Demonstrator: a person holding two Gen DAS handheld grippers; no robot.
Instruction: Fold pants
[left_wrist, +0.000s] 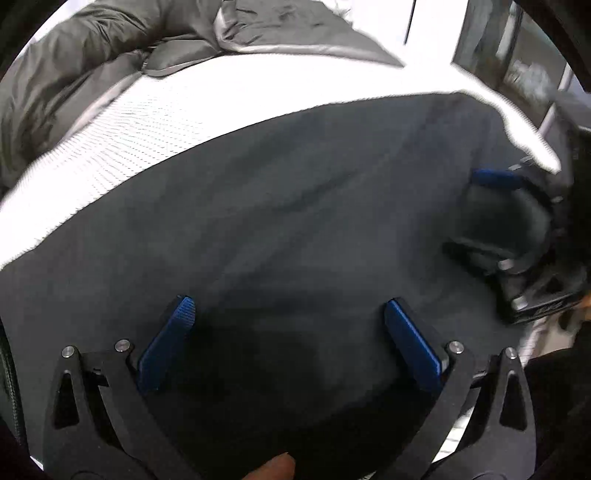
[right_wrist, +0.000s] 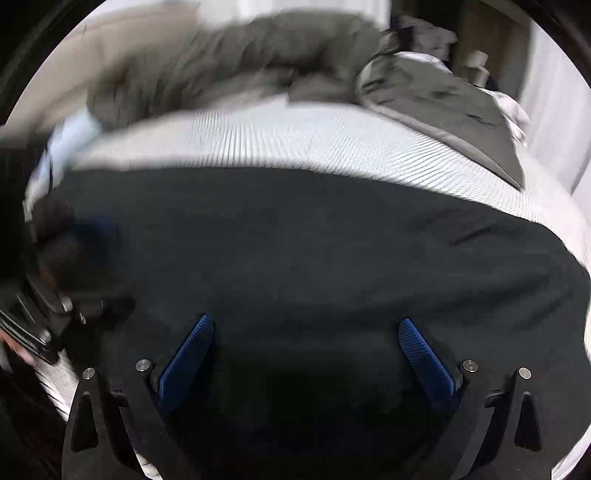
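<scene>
Dark navy pants (left_wrist: 295, 206) lie spread flat on a white ribbed bed cover (left_wrist: 155, 122); they also fill the right wrist view (right_wrist: 303, 236). My left gripper (left_wrist: 288, 306) is open, its blue pads wide apart just above the cloth, holding nothing. My right gripper (right_wrist: 304, 323) is open too, over the pants. In the left wrist view the right gripper (left_wrist: 491, 210) shows at the right edge of the pants. In the right wrist view the left gripper (right_wrist: 74, 258) shows blurred at the left edge.
A grey-olive duvet (left_wrist: 110, 48) is bunched along the far side of the bed, also seen in the right wrist view (right_wrist: 436, 88). The white bed cover (right_wrist: 295, 133) lies between pants and duvet. Furniture (left_wrist: 517, 66) stands beyond the bed's right corner.
</scene>
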